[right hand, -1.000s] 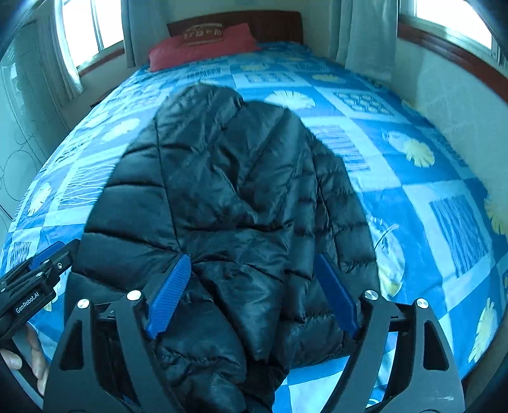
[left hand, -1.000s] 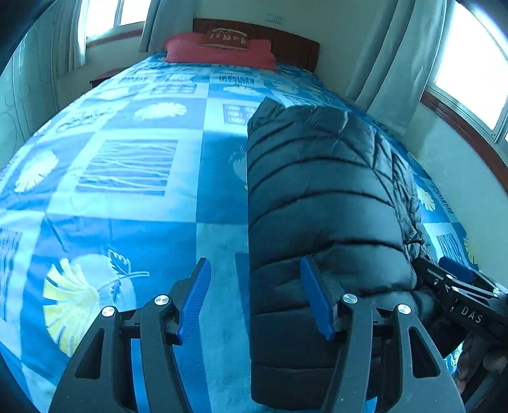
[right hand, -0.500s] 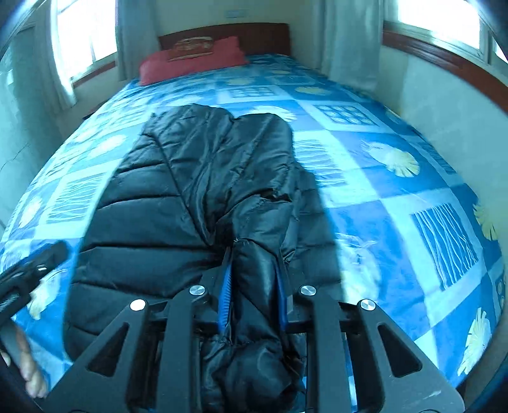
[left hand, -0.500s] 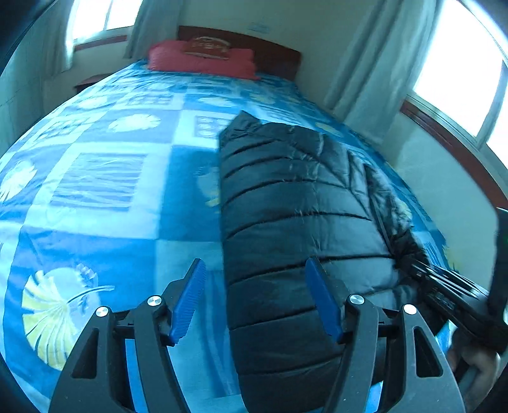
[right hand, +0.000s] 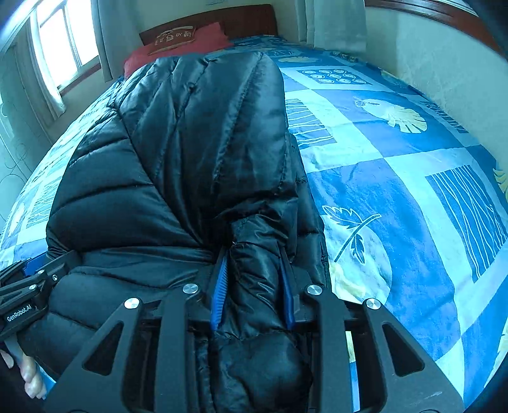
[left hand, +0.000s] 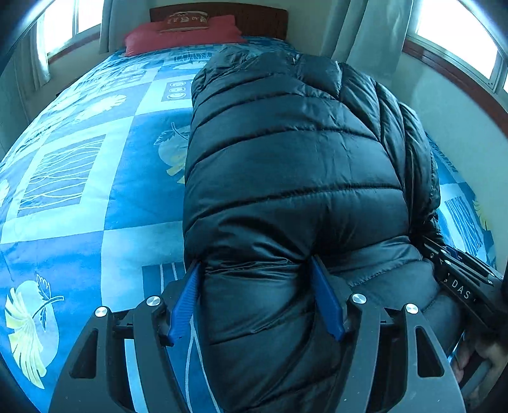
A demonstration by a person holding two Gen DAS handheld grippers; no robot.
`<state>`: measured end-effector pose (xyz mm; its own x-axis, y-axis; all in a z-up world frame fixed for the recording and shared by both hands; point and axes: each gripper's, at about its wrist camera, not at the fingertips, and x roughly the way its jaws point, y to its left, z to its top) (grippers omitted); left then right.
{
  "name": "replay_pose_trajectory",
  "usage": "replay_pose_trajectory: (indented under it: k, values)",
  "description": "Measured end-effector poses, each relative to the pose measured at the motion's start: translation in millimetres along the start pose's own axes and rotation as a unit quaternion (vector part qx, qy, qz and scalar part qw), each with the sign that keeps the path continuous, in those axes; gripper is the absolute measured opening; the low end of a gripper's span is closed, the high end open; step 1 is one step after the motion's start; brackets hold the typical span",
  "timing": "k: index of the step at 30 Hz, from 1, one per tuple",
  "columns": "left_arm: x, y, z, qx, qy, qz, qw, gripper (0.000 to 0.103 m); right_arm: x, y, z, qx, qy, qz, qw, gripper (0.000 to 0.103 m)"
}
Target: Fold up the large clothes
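Observation:
A black quilted puffer jacket (left hand: pixel 285 165) lies lengthwise on the blue patterned bedspread (left hand: pixel 79 190), folded into a long narrow shape; it also shows in the right wrist view (right hand: pixel 177 152). My left gripper (left hand: pixel 255 270) has the jacket's near left hem bunched between its blue pads and is shut on it. My right gripper (right hand: pixel 254 257) is shut on the near right hem. Each gripper shows at the edge of the other's view: the right one (left hand: pixel 457 273) and the left one (right hand: pixel 28 282).
A red pillow (left hand: pixel 181 33) lies against the wooden headboard (left hand: pixel 254 16) at the far end. A wall (right hand: pixel 444 70) runs close along the bed's right side. Windows with curtains (left hand: pixel 371 35) stand on both sides.
My left gripper moved right onto the jacket's hem and closed on it. My right gripper closed on the hem half a second ago and still holds it. The near end has risen.

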<state>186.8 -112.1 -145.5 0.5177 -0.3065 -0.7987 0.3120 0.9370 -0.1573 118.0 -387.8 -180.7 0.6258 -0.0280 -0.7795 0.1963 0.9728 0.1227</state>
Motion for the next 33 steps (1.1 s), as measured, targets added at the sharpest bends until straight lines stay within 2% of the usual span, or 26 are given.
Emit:
replay_pose_trajectory:
  k: [1,2,4,5,6,11,14,17,19,22,26,29,33]
  values:
    - [-4,0,-1,-0.001,-0.006,-0.002,1.0,0.066,-4,-2,1,0.004,-0.003,0.004,1.0,0.029]
    - [-9,2,-3,-0.004,-0.013,-0.005,0.9999,0.066,-7,-4,1,0.007,-0.006,0.006,1.0,0.033]
    - [-18,3,-6,-0.014,-0.017,-0.007,0.9997,0.067,-16,-5,2,0.007,-0.008,-0.004,1.0,0.045]
    - [-23,5,-7,-0.018,-0.019,-0.008,0.9996,0.067,-20,-6,2,0.007,-0.01,-0.008,1.0,0.058]
    - [-30,7,-9,-0.022,-0.022,-0.007,0.9995,0.067,-29,-8,2,0.007,-0.012,-0.002,1.0,0.062]
    - [-67,16,-8,-0.033,-0.061,-0.002,0.9976,0.067,-74,-5,15,-0.002,-0.052,-0.014,0.999,0.06]
    - [-79,20,12,-0.038,-0.082,-0.004,0.9959,0.067,-93,8,38,-0.01,-0.076,-0.003,0.997,0.058]
    - [-79,20,33,-0.039,-0.09,-0.005,0.9952,0.067,-95,23,66,-0.028,-0.097,0.012,0.995,0.058]
    - [-75,16,49,-0.042,-0.09,-0.011,0.995,0.067,-84,33,86,-0.034,-0.102,0.033,0.994,0.058]
    - [-59,10,65,-0.047,-0.088,-0.004,0.995,0.067,-52,42,104,-0.045,-0.084,0.067,0.993,0.055]
    - [-33,0,72,-0.036,-0.069,0.003,0.9969,0.067,-13,45,106,-0.066,-0.059,0.051,0.995,0.054]
    - [-8,-3,69,-0.041,-0.05,0.003,0.9979,0.067,11,35,101,-0.052,-0.033,0.042,0.997,0.054]
    - [9,-5,65,-0.043,-0.04,0.015,0.9982,0.074,37,25,91,-0.04,-0.013,0.051,0.998,0.054]
